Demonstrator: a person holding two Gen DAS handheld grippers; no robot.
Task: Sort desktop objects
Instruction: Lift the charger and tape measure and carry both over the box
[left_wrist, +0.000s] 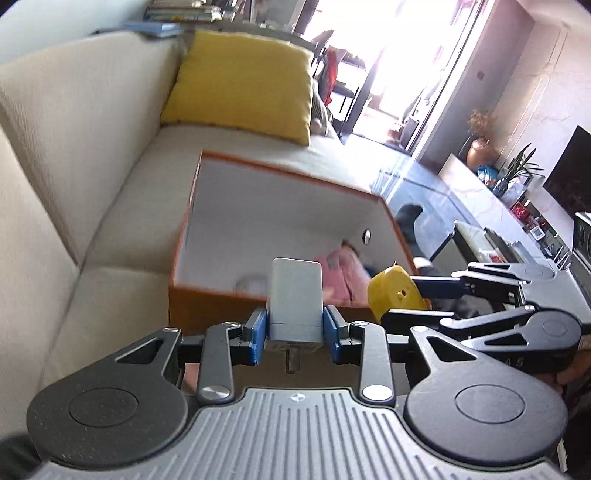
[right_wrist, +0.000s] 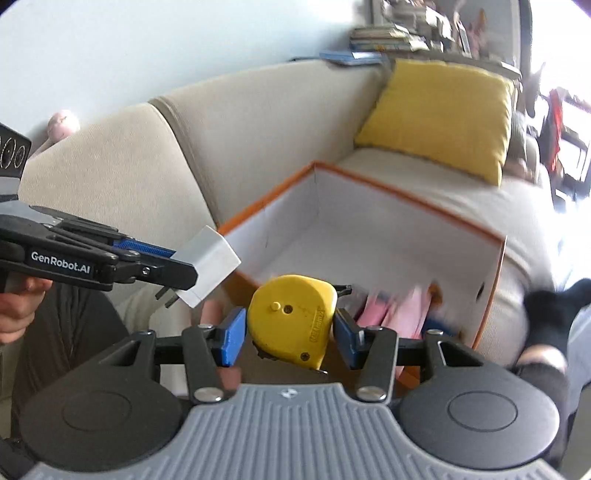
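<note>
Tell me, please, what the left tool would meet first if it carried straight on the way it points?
Probably the open orange storage box with white lining on the beige sofa. The left tool, shut on a white plug-in charger block, points over its near rim toward the pink items inside; depth is uncertain.

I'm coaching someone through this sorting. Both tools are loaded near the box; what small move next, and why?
Probably carry the left tool forward over the orange box rim: it grips the white charger short of the opening, and the right tool holds the yellow tape measure alongside.
</note>
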